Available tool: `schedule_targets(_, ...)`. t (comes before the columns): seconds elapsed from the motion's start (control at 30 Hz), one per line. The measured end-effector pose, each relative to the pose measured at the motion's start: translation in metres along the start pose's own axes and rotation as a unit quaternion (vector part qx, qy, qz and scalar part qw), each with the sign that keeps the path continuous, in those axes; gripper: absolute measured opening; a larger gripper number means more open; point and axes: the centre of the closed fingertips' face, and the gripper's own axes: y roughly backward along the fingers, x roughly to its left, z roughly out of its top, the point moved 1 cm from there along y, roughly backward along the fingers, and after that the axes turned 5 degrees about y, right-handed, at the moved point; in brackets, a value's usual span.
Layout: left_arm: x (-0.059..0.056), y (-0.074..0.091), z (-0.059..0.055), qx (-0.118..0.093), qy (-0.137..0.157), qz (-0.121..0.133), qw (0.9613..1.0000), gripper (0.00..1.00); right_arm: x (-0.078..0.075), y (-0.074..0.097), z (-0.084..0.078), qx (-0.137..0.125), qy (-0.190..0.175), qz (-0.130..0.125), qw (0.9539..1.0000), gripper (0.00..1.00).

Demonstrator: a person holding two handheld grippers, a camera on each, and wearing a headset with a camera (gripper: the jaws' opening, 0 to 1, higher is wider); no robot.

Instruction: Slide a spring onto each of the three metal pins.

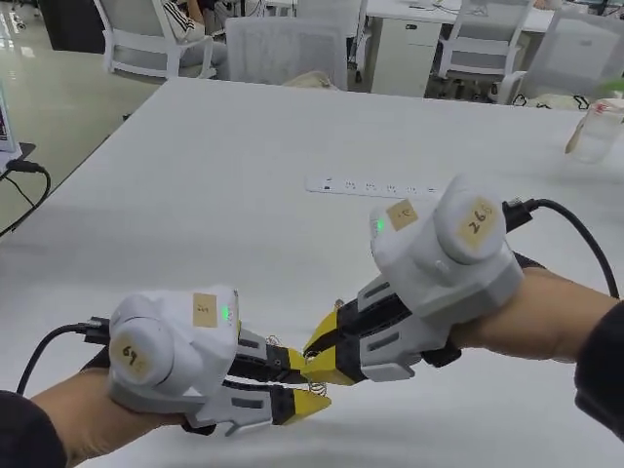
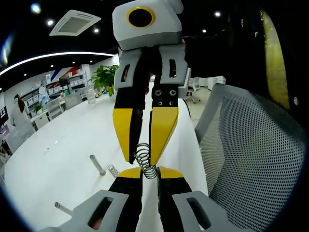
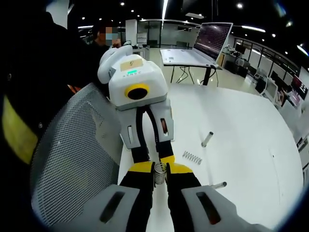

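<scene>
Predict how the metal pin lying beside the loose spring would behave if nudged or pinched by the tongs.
The metal pin looks like a smooth round rod lying on its side on the table, so a nudge would probably roll it. Bare, thin metal suggests it is stiff, yet likely slippery to pinch and light enough to skid.

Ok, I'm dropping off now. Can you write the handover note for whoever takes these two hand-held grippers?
Right hand-held gripper: shut on a coiled steel spring.
Left hand-held gripper: tip to tip with the right one, jaws close about that spring's other end. Its grip is unclear.
On the white table: two bare short metal pins, with a loose coiled spring lying beside one of them.
Done: neither pin on the table carries a spring. Whether a pin sits inside the held spring cannot be told.
Left: those two pins at least.
</scene>
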Motion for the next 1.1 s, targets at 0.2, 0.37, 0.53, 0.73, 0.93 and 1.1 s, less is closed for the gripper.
schedule_targets(0.2,-0.0003,-0.0004,0.0006,0.000,-0.001,0.000,1.0000,0.04,0.0002,0.0006,0.0002,-0.006,-0.002,-0.003,1.0000,0.07)
schedule_targets(0.37,-0.0004,-0.0007,0.0002,0.003,-0.004,-0.001,1.0000,0.04,0.0001,0.0016,-0.0011,-0.007,-0.004,-0.005,1.0000,0.07)
schedule_targets(0.53,-0.0002,-0.0002,0.0016,0.001,-0.001,0.001,1.0000,0.04,-0.0011,0.0033,-0.0005,-0.009,-0.005,-0.009,0.9999,0.07)
schedule_targets(0.73,0.0006,0.0001,0.0020,-0.001,-0.002,0.003,1.0000,0.09,-0.0028,0.0055,-0.0006,-0.009,-0.006,-0.012,0.9999,0.07)
schedule_targets(0.93,0.0014,0.0003,0.0025,-0.001,-0.004,0.005,1.0000,0.07,-0.0028,0.0059,-0.0001,-0.011,-0.008,-0.012,0.9998,0.07)
schedule_targets(1.1,0.0023,0.0009,0.0024,-0.002,-0.002,0.007,1.0000,0.07,-0.0034,0.0065,0.0013,-0.016,-0.010,-0.014,0.9997,0.07)
